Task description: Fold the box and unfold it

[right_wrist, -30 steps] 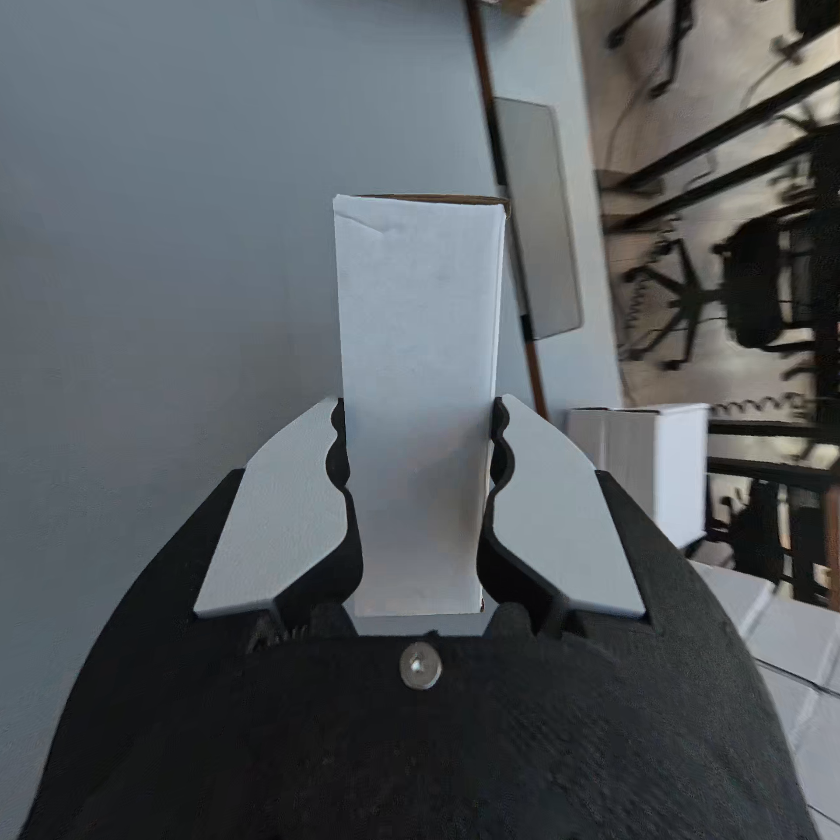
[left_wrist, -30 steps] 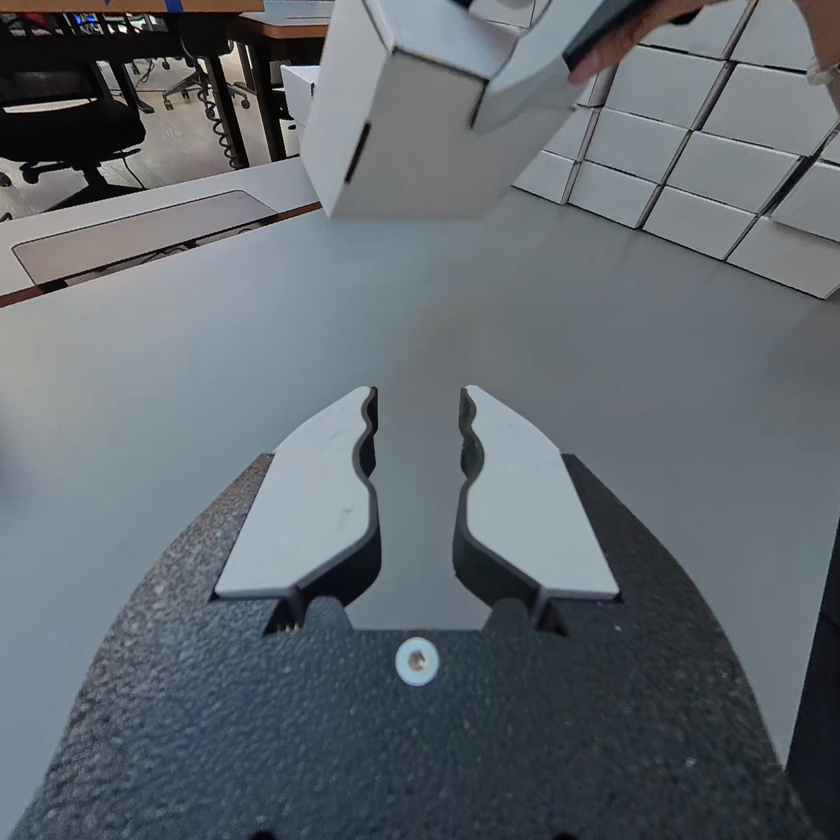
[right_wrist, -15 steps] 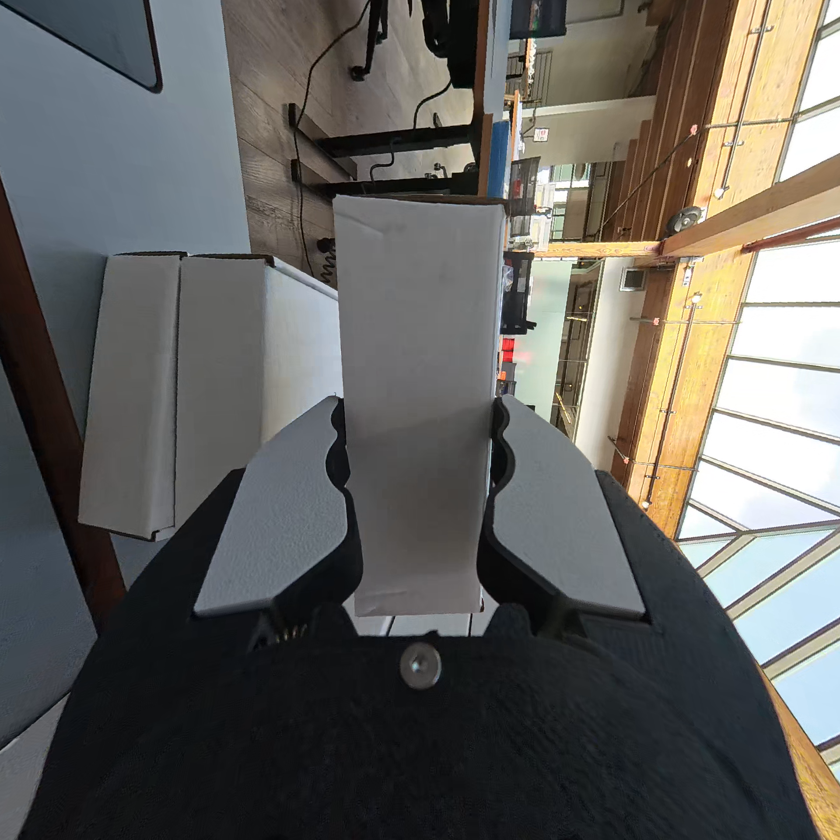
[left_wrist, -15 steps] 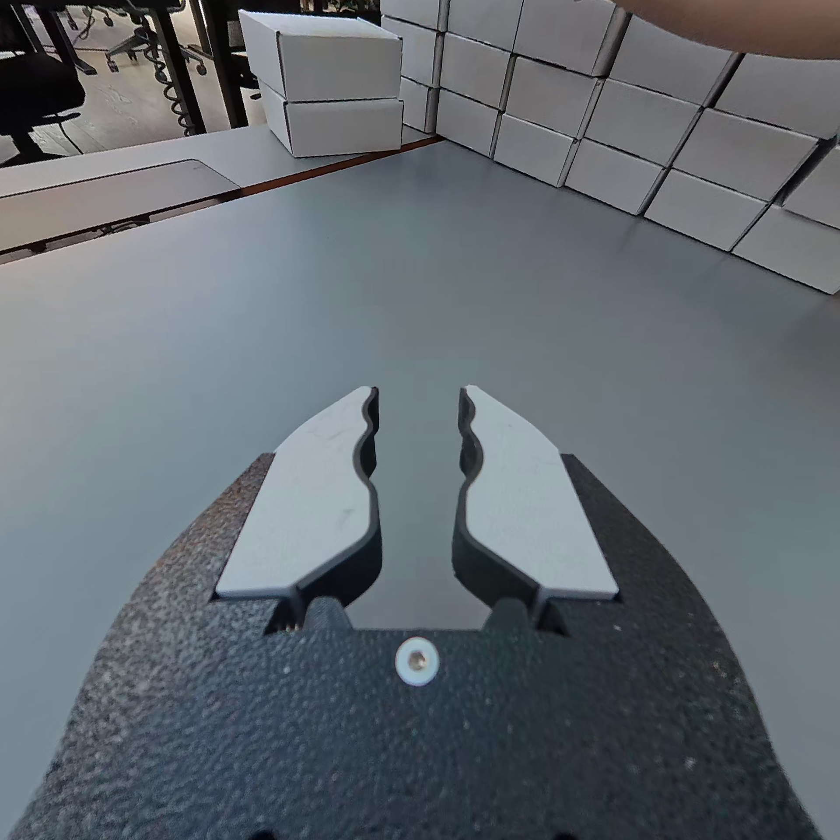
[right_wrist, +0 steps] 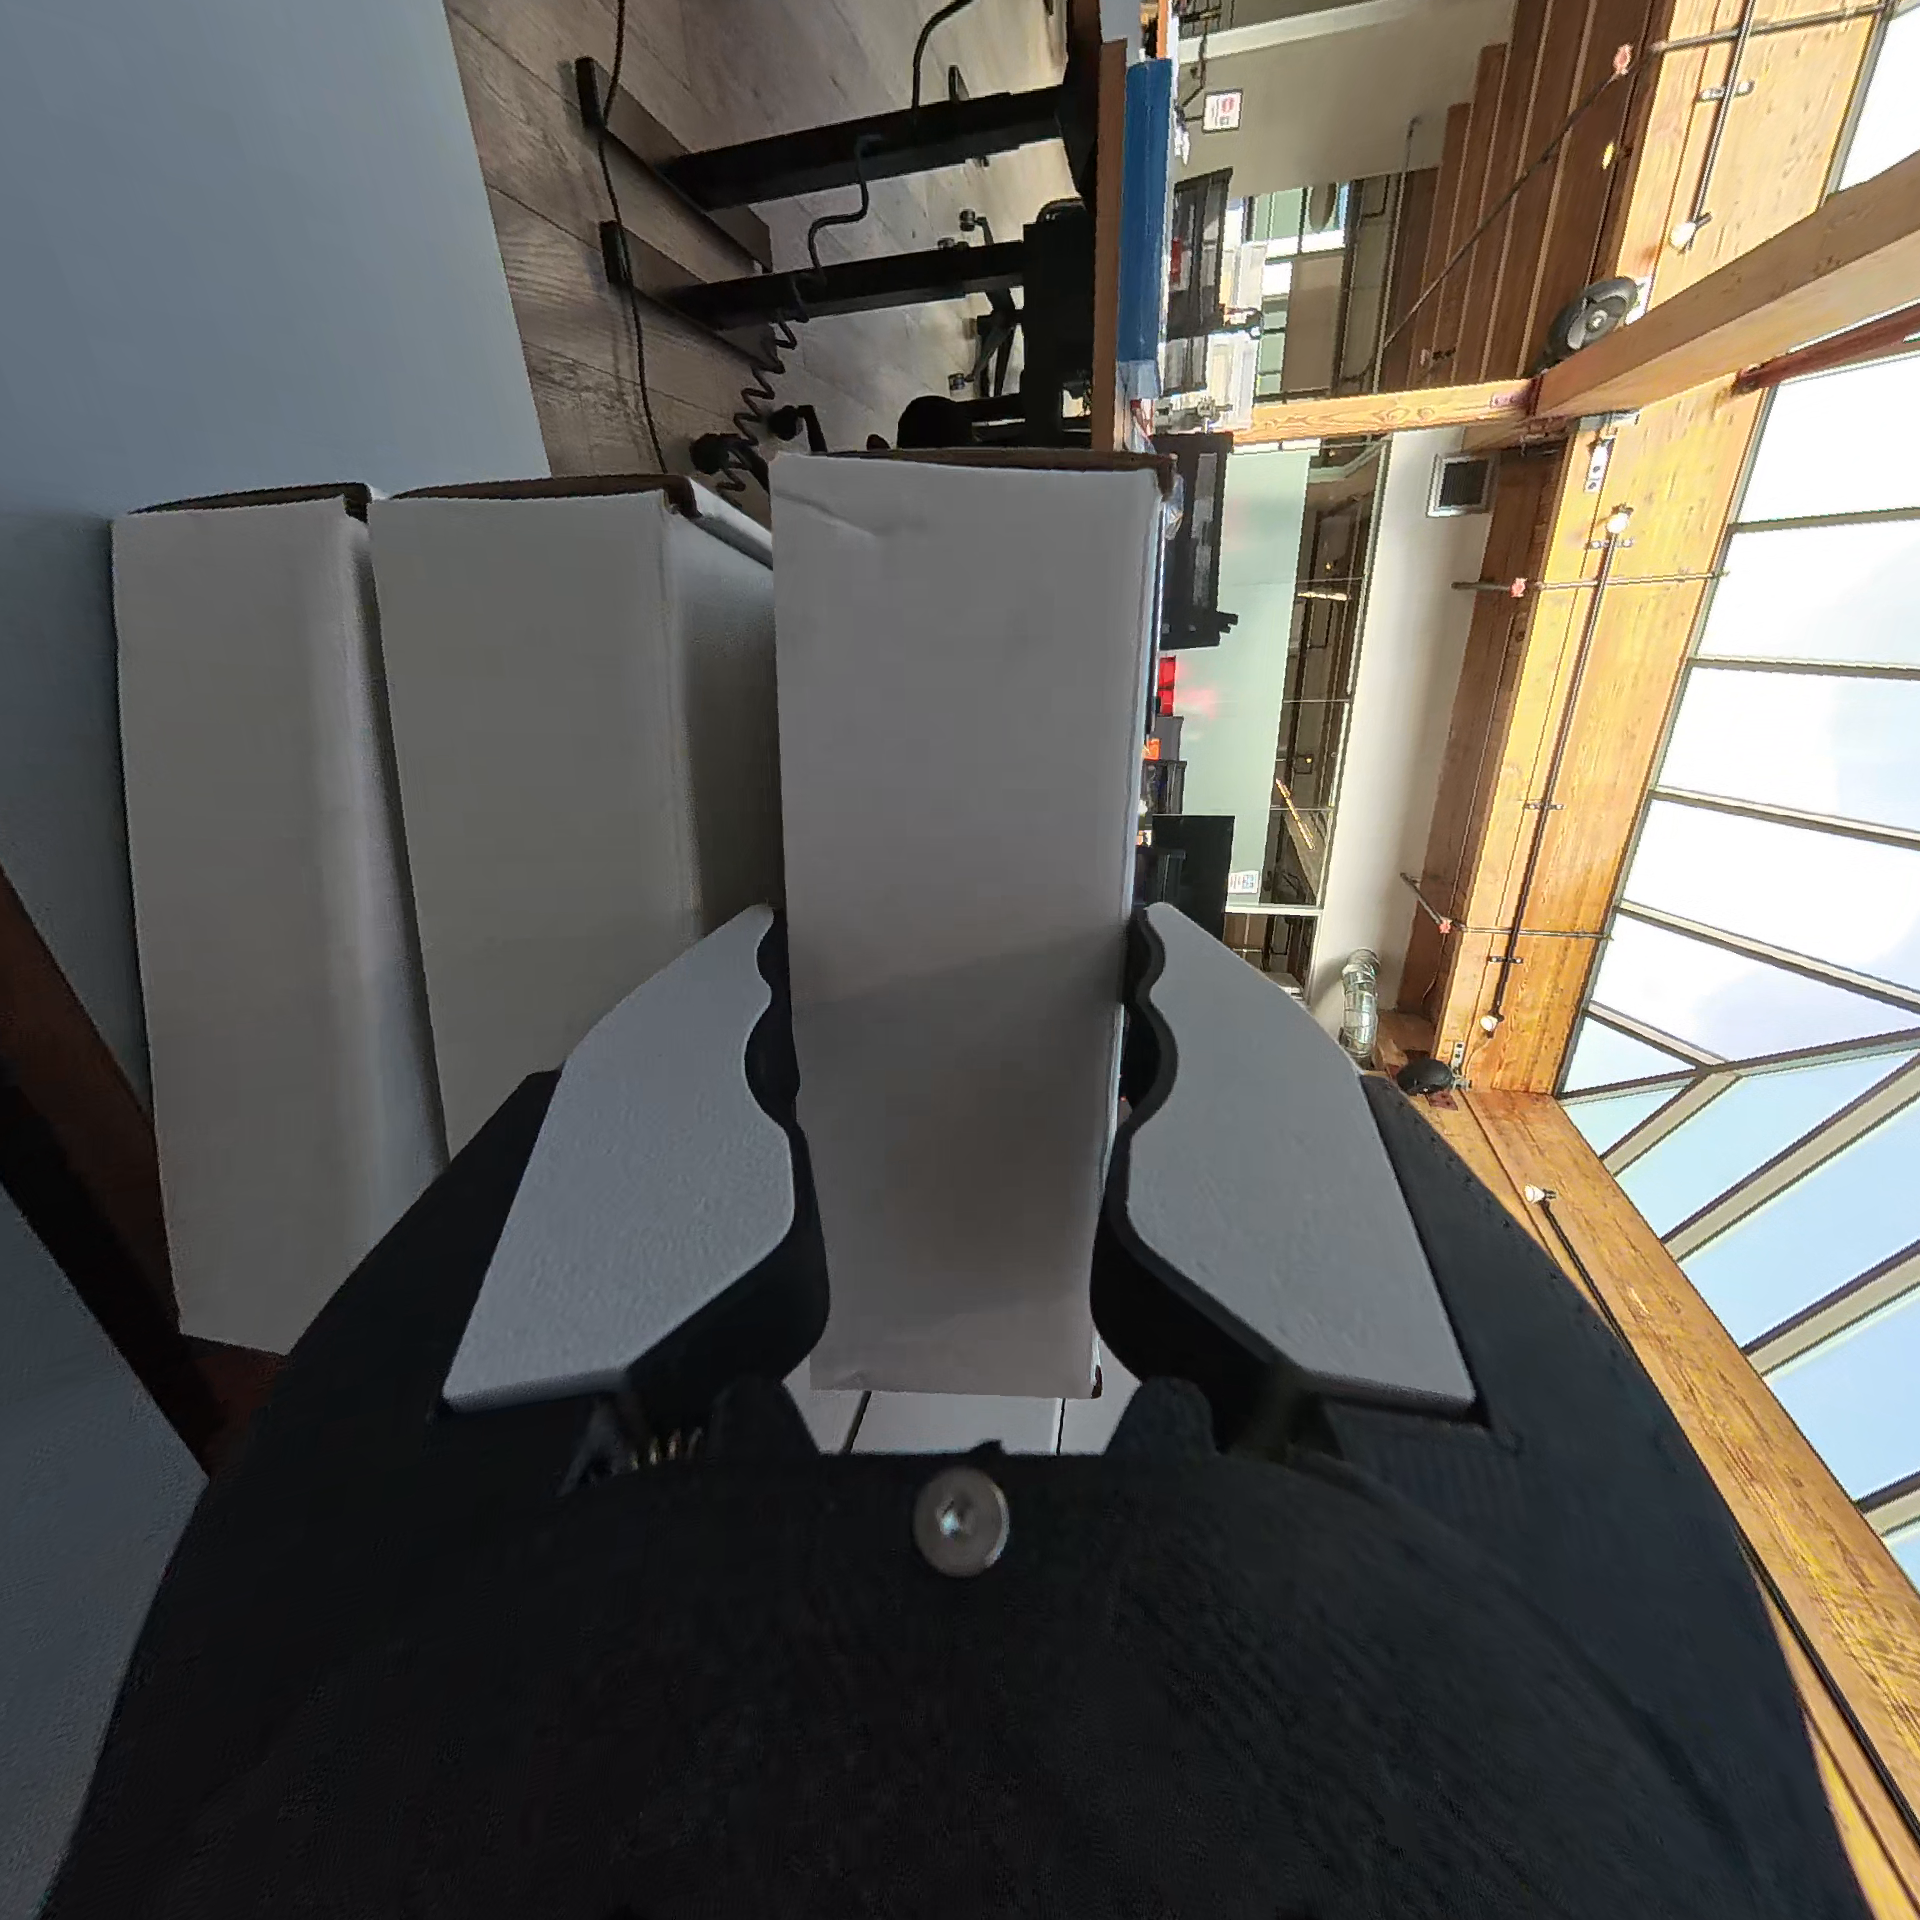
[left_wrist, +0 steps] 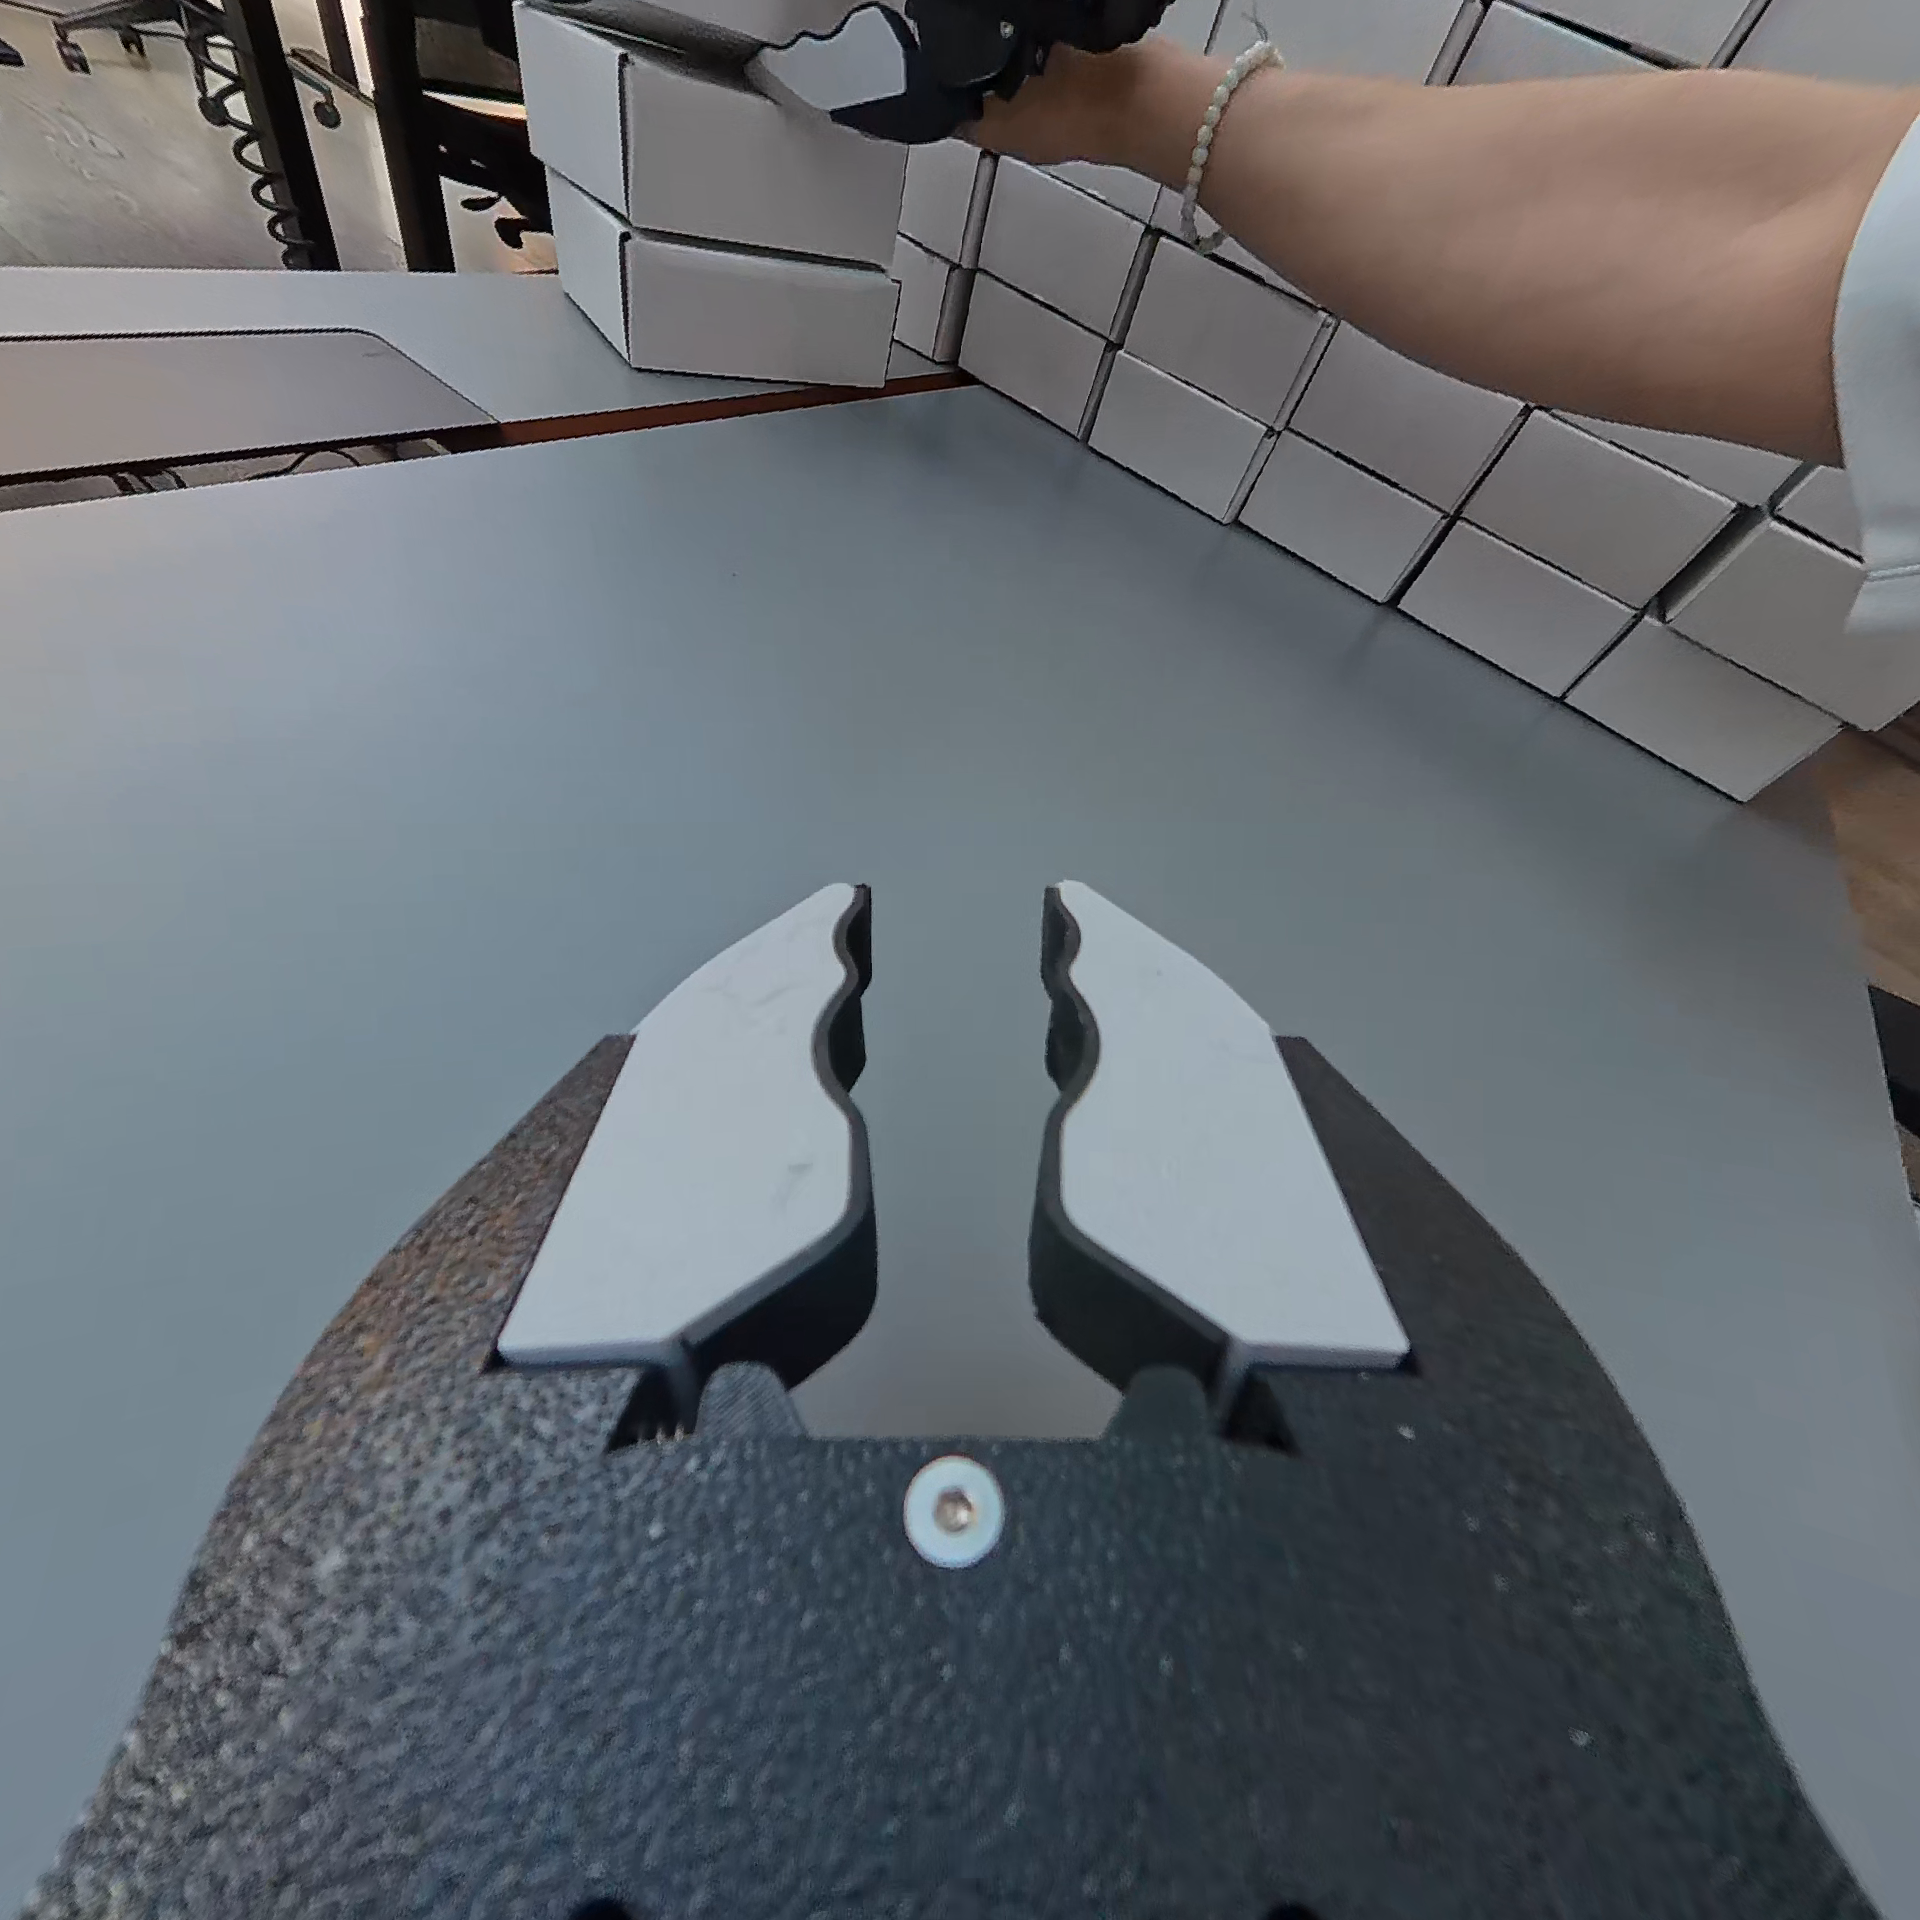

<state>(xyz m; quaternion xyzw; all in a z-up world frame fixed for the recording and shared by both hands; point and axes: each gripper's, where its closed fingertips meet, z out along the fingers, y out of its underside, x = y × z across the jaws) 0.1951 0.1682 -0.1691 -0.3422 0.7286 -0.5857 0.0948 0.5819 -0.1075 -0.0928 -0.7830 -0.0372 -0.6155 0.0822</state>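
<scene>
In the right wrist view my right gripper [right_wrist: 956,914] is shut on a folded white cardboard box [right_wrist: 961,748], gripping it across its narrow sides. The box sits right beside the top of a stack of two white boxes [right_wrist: 416,883]. In the left wrist view the right gripper [left_wrist: 862,73] reaches over that same stack [left_wrist: 748,239] at the far end of the table, with a bare forearm [left_wrist: 1455,208] behind it. The held box is mostly out of frame there. My left gripper [left_wrist: 956,894] is open and empty, low over the grey table [left_wrist: 520,727].
A wall of several stacked white boxes [left_wrist: 1455,499] runs along the table's right and far edge. A second desk with a grey inset panel [left_wrist: 208,384] lies beyond the far-left edge. Office chairs and desk legs stand behind it.
My right gripper has carried the box from above the table over to the two-box stack at the far end. The left gripper stayed open over the table.
</scene>
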